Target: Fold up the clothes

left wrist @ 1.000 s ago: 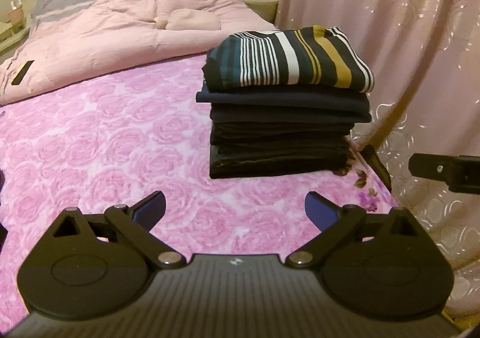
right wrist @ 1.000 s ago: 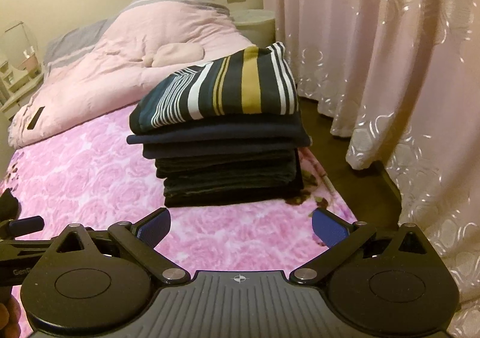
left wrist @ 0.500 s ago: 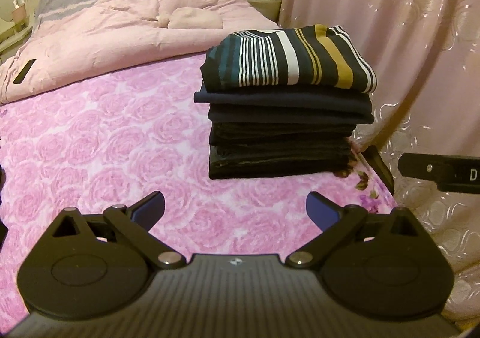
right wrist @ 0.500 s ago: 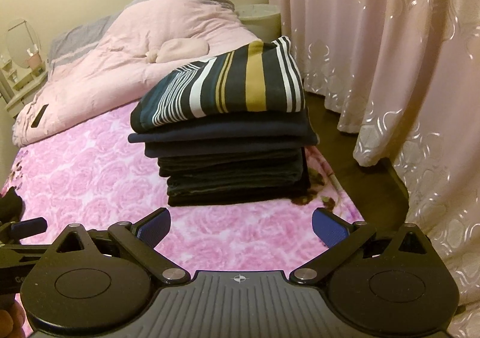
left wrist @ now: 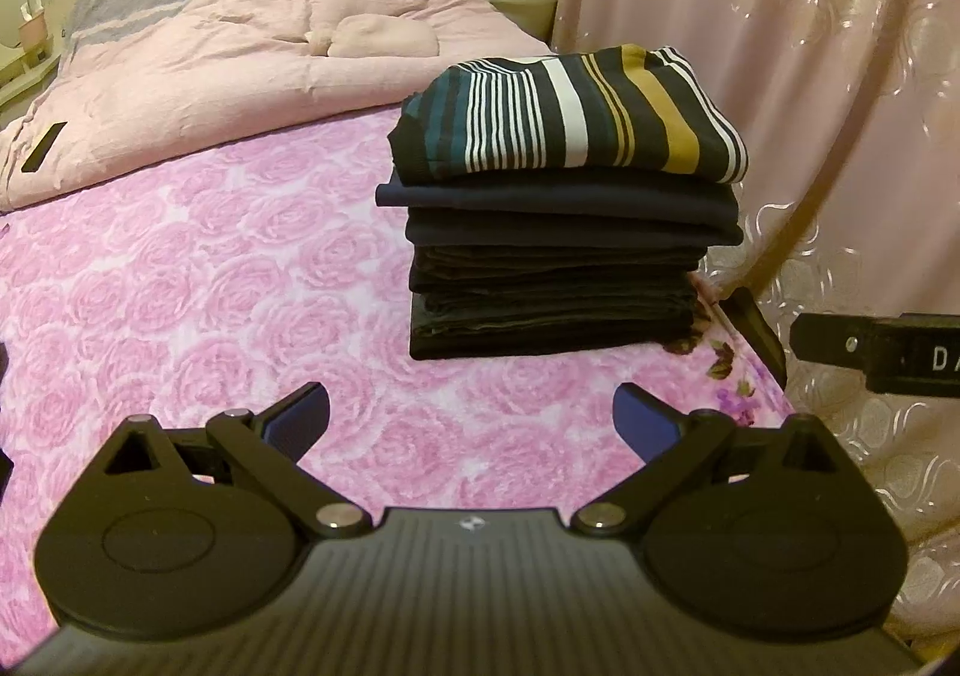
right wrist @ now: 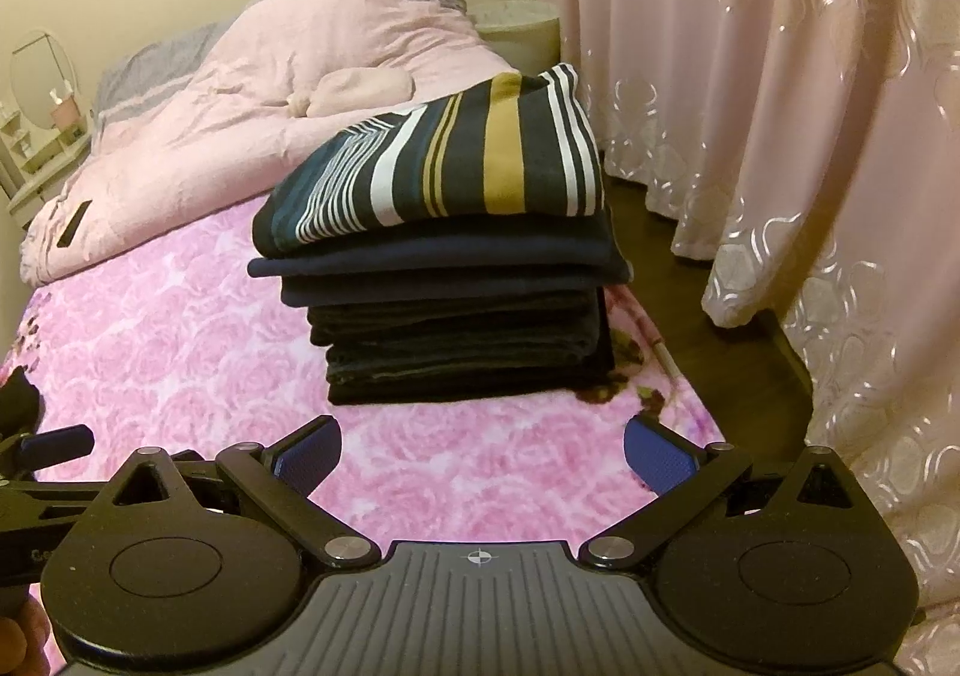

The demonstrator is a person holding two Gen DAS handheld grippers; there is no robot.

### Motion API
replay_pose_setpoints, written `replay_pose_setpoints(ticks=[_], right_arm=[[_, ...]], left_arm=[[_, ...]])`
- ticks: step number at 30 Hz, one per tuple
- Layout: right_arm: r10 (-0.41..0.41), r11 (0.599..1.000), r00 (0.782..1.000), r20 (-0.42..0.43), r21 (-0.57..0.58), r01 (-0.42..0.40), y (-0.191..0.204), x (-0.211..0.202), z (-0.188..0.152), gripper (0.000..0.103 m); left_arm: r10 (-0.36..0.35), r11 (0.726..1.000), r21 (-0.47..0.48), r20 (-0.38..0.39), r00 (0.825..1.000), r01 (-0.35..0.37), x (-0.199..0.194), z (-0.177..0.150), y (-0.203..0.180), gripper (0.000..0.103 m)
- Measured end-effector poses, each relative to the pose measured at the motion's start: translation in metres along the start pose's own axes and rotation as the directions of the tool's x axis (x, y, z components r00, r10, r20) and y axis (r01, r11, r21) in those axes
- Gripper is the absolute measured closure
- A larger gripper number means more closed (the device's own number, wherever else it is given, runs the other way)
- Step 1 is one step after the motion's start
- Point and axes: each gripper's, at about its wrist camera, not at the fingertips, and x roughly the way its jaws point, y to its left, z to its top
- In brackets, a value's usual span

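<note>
In the left wrist view, the left gripper (left wrist: 471, 416) is held spread and empty; the stack (left wrist: 564, 223) lies far and slightly right on the bed (left wrist: 180, 316).

In the right wrist view, the right gripper (right wrist: 483, 451) is likewise spread and empty, with the stack (right wrist: 444, 268) seen straight ahead, its long axis crosswise, about equally near both.

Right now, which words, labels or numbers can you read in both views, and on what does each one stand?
"DA", cut off by the frame edge: white letters on the right gripper body, left wrist view.
"Ce", partly hidden: on the left gripper body, right wrist view.
The stack, blanket and curtain carry no text.
</note>
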Motion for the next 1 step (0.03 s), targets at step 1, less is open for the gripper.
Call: replay_pose_setpoints(ticks=[1], right_arm=[[0.0, 1.0, 1.0, -0.001, 0.001, 0.0, -0.0008, -0.0002, -0.0003, 0.0]], left_arm=[[-0.001, 1.0, 0.002, 0.002, 1.0, 0.001, 0.0, -0.0003, -0.0007, 0.003]])
